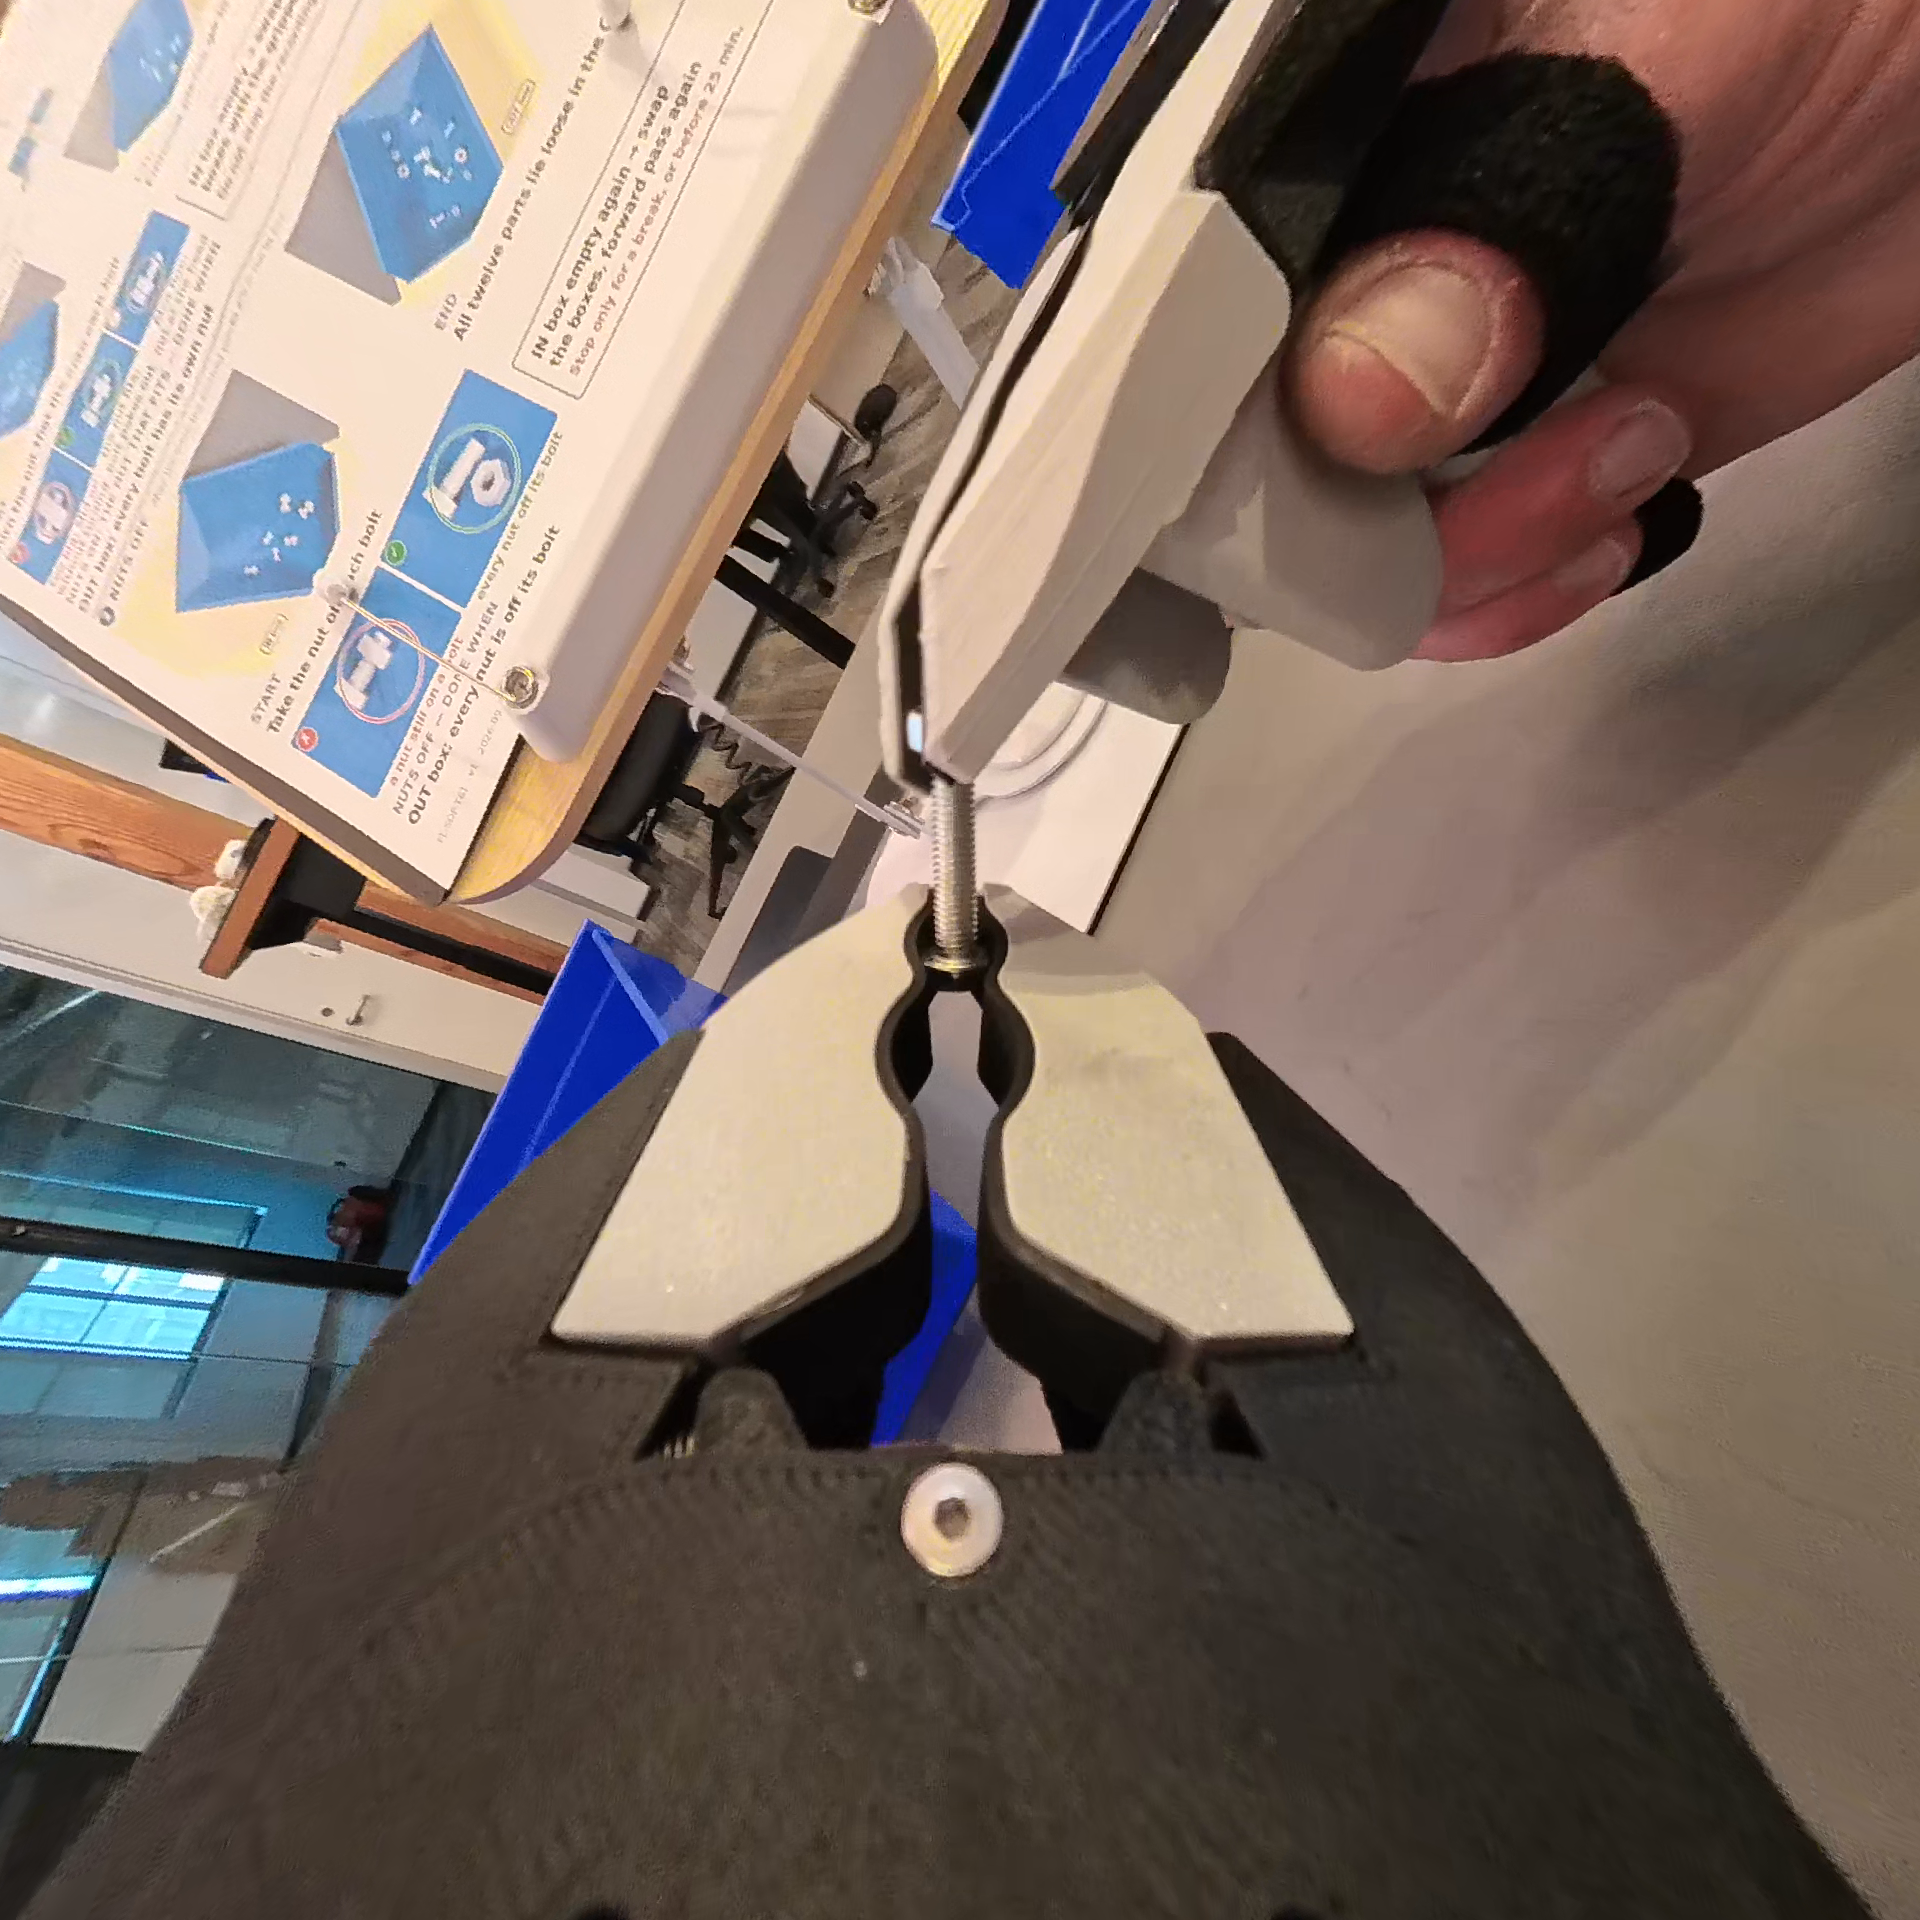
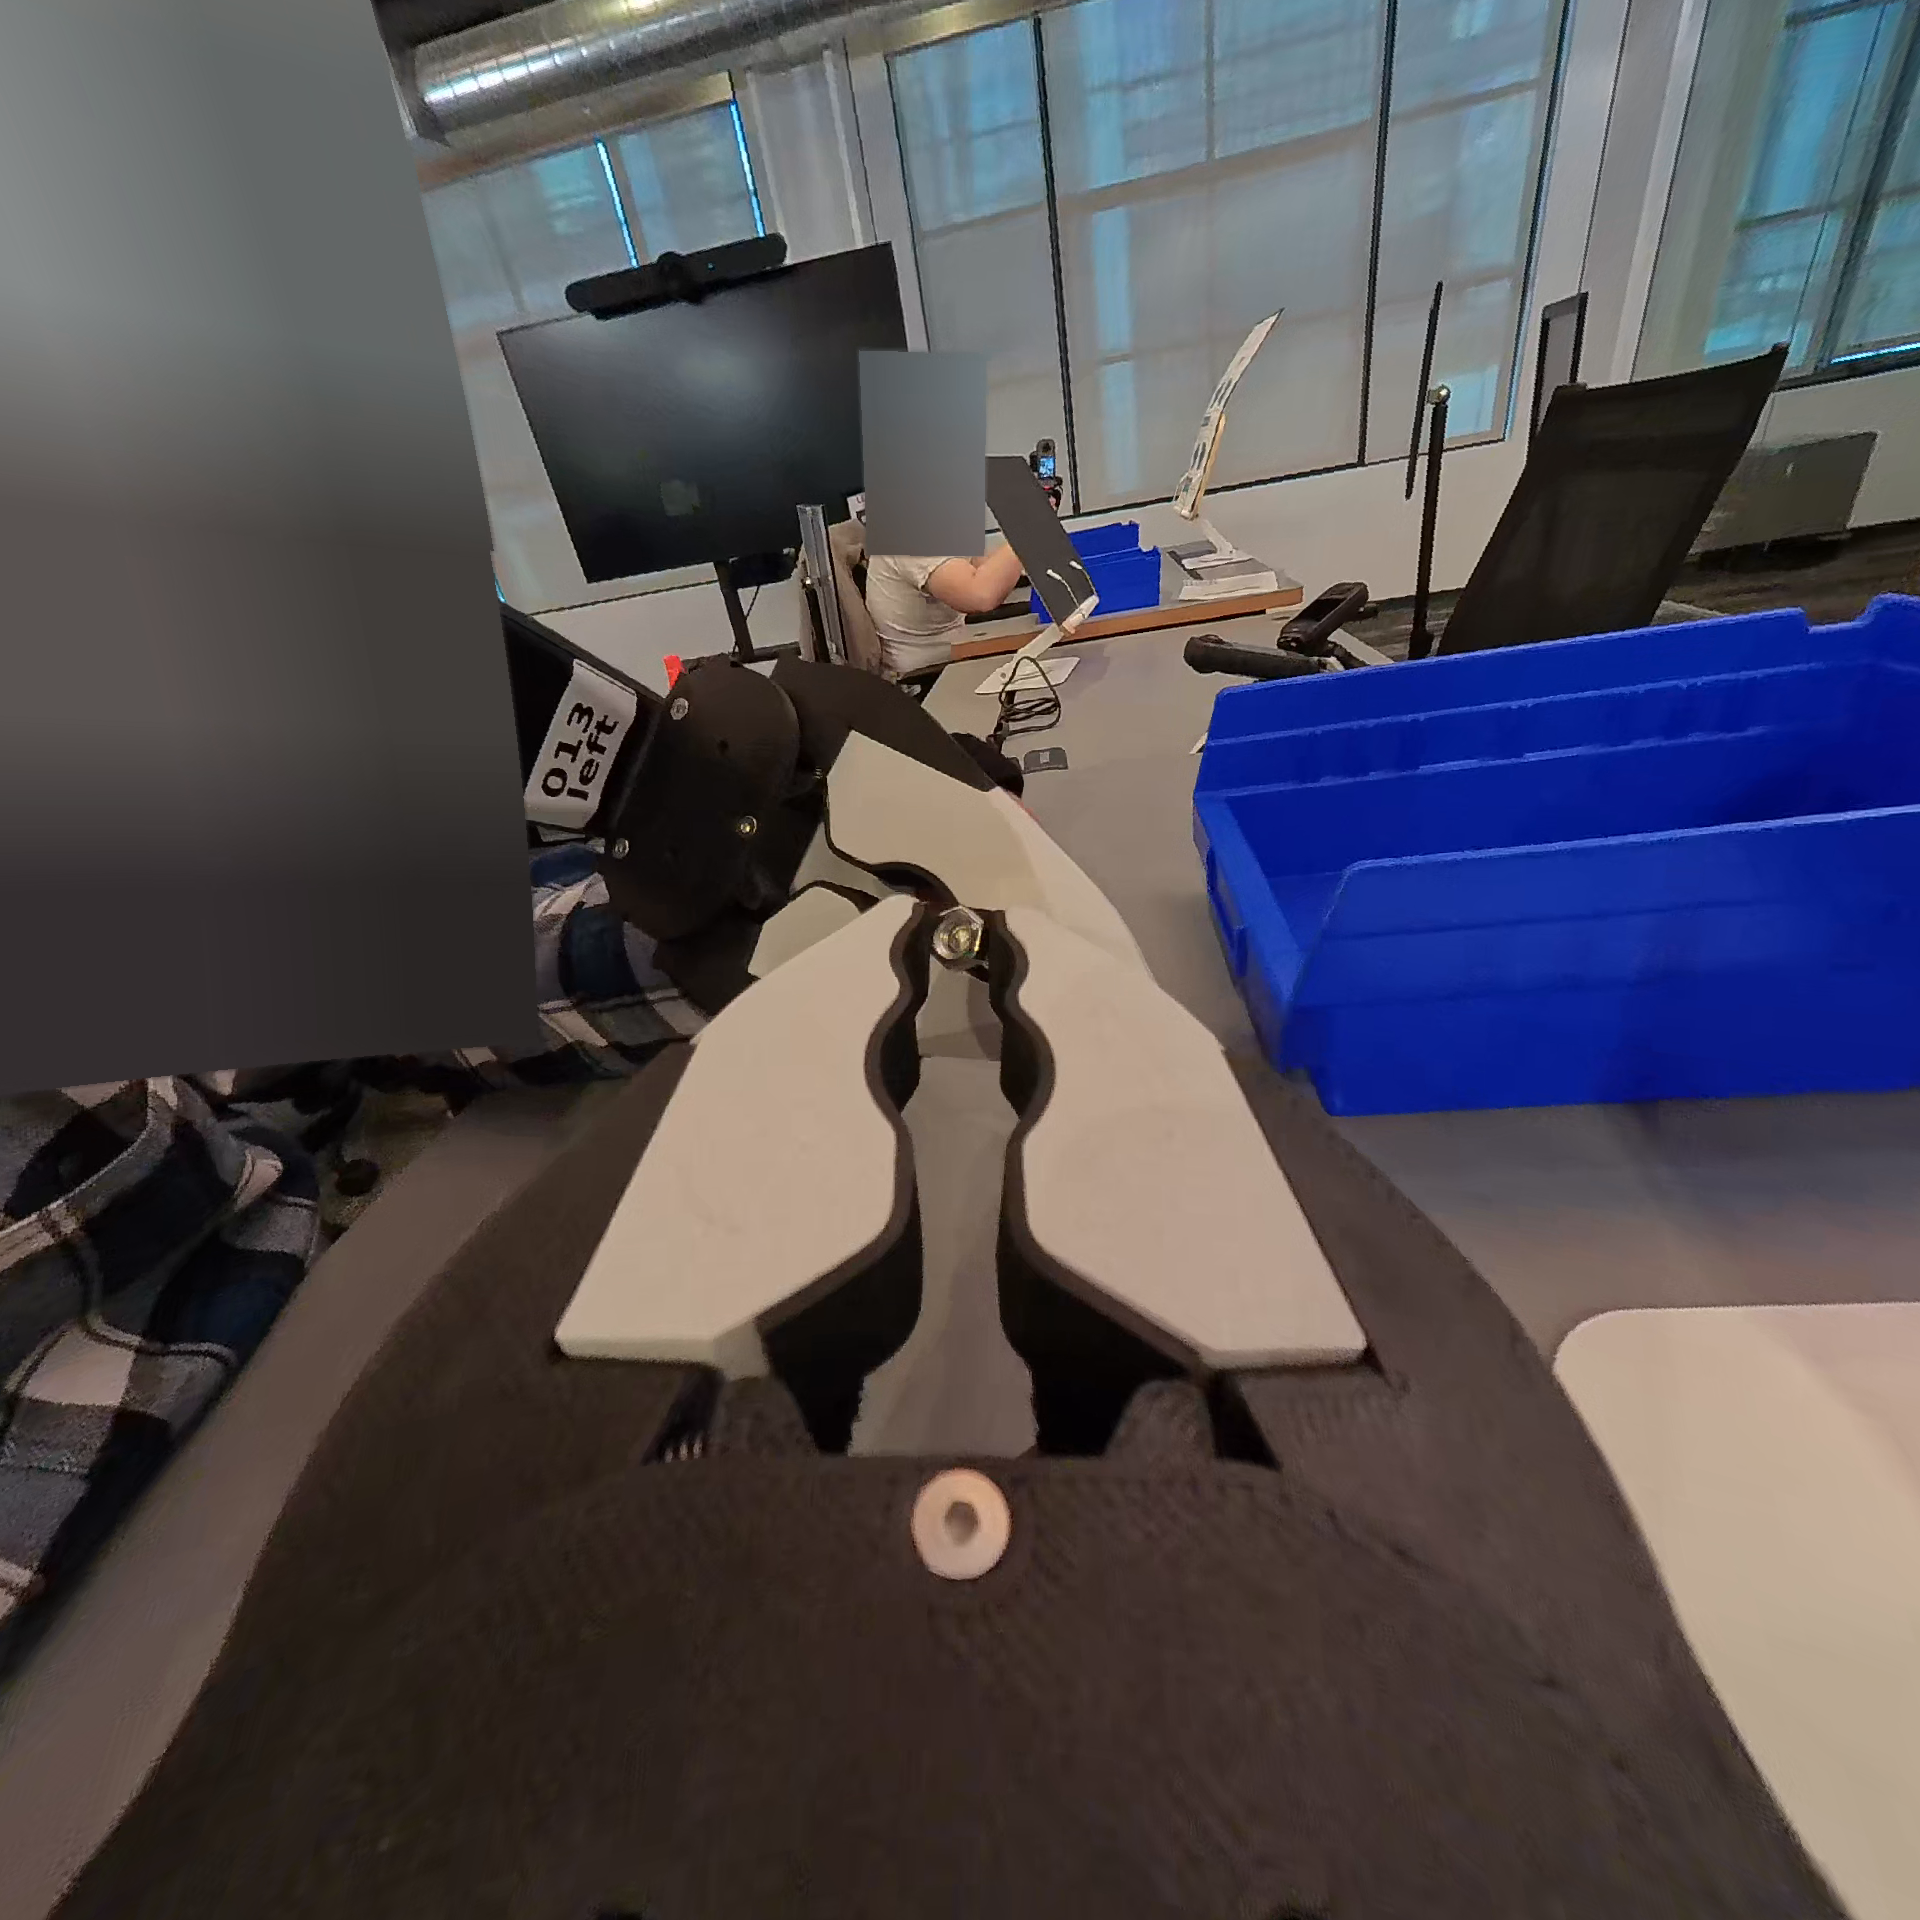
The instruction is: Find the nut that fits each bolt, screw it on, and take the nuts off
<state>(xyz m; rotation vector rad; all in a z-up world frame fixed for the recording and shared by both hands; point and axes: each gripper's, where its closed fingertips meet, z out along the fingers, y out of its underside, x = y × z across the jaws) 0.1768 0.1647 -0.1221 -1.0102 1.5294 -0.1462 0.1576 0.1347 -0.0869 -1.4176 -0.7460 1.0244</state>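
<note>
I have the left gripper [image 1: 954, 961] clamped on the threaded end of a silver bolt [image 1: 948, 862], its two grey fingertips pressed in around the shank. The bolt runs straight across to the right gripper [image 1: 914, 743], whose narrow tips are closed on its far end – a hand [image 1: 1621, 343] with a black finger strap holds that tool. From the right wrist view, my right gripper's fingertips [image 2: 961, 940] pinch a hex piece, the head or a nut [image 2: 958, 938] – I cannot tell which – with the left tool [image 2: 717, 800] just behind it. Both tools hang in the air above the grey table [image 2: 1455, 1195]. A blue bin [image 2: 1558, 894] sits near on the right, and an instruction board [image 1: 343, 343] stands behind.
</note>
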